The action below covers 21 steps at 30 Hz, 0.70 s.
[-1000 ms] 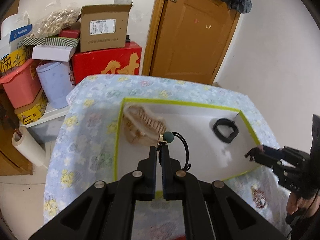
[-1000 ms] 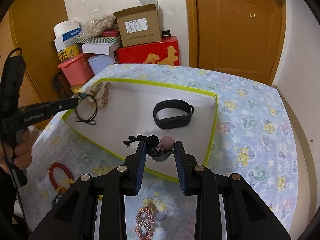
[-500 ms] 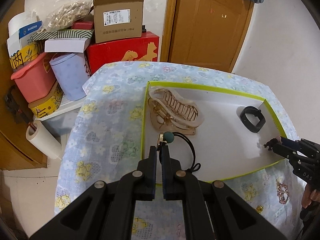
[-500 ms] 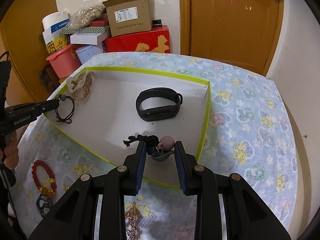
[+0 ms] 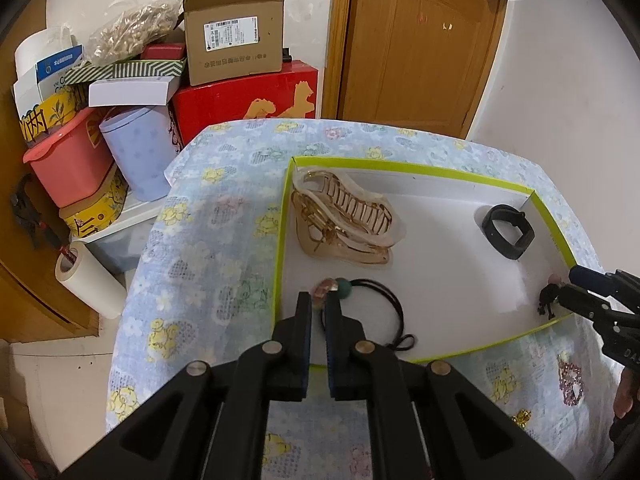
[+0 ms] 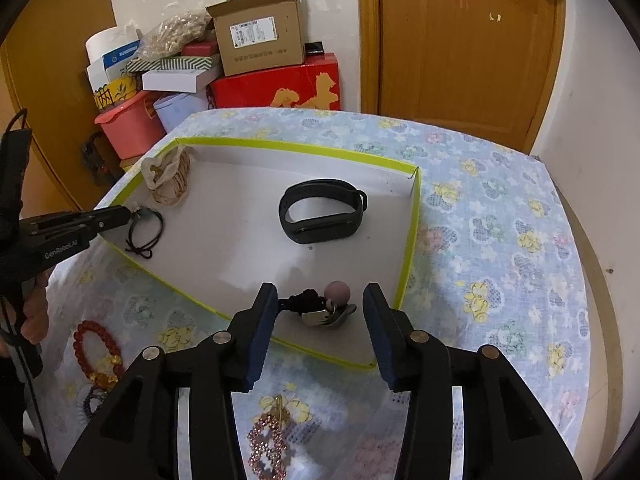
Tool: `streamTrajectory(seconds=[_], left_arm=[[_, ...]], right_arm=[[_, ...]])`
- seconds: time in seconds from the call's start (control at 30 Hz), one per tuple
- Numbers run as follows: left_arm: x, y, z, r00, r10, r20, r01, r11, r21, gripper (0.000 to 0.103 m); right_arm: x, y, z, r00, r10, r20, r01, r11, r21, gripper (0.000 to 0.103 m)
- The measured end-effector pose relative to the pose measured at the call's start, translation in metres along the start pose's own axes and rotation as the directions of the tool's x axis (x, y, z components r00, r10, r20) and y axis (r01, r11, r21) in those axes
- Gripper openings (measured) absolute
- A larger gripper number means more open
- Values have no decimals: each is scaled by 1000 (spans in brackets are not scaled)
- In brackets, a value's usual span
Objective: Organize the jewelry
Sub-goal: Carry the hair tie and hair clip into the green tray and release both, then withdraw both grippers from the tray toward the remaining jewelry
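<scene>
A white tray with a green rim [image 5: 280,240] [image 6: 408,248] lies on the flowered table. In it are a beige claw hair clip [image 5: 344,220] [image 6: 168,178] and a black wristband [image 5: 506,230] [image 6: 322,210]. My left gripper [image 5: 318,300] [image 6: 130,213] is slightly open over a black hair tie with a green bead [image 5: 376,300] [image 6: 146,228] lying on the tray floor. My right gripper [image 6: 320,300] [image 5: 560,286] is open around a black cord charm with a pink bead [image 6: 324,306], which rests in the tray's near corner.
Outside the tray on the cloth lie a red bead bracelet [image 6: 94,352], a pink rhinestone clip [image 6: 268,444] [image 5: 572,376] and a dark bracelet [image 6: 94,400]. Stacked boxes [image 5: 236,52] and tubs [image 5: 72,160] stand behind the table by a wooden door [image 5: 416,44].
Both grippers lowered toward the tray. The right jaws opened wide and the charm dropped onto the tray floor. The left jaws parted slightly and the hair tie now lies on the tray.
</scene>
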<state>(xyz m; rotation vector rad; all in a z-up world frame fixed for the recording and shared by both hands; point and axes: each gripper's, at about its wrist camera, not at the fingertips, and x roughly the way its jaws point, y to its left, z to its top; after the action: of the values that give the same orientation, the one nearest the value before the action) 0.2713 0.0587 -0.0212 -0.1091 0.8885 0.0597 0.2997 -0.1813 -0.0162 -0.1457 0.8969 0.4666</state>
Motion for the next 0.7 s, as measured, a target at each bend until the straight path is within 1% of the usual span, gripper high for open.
streamTrajectory(seconds=[0.07,0.13,0.17,0.37,0.47,0.7], left_arm=[[-3,-1,-1,1000,-5,3,5,1000,5,12],[-7,-2,-2,1000,0,9,0,1000,10,22],[-10,-2,-3,1000,3,16,-3,1000,8,23],[-38,-1,-17,999,-10,46,11,1000,-5,23],[-57,-2,-31,998,-24,63,24,1000,-2,23],[-91,-8,-67,996,-46,72,46,999,10,23]], right_arm=[[-5,1,-1,1000,2,8,-2,1000,1,46],[-13,2,-2,1000,4,23,-4,1000,6,46],[-16,2,-3,1000,5,27,-5,1000,8,46],[-46,7,-23,998,15,66,-16,1000,19,46],[-58,11,-35,997,30,78,-32,999,22,46],[-88,26,-73,995,47,89,-50,998,30,46]])
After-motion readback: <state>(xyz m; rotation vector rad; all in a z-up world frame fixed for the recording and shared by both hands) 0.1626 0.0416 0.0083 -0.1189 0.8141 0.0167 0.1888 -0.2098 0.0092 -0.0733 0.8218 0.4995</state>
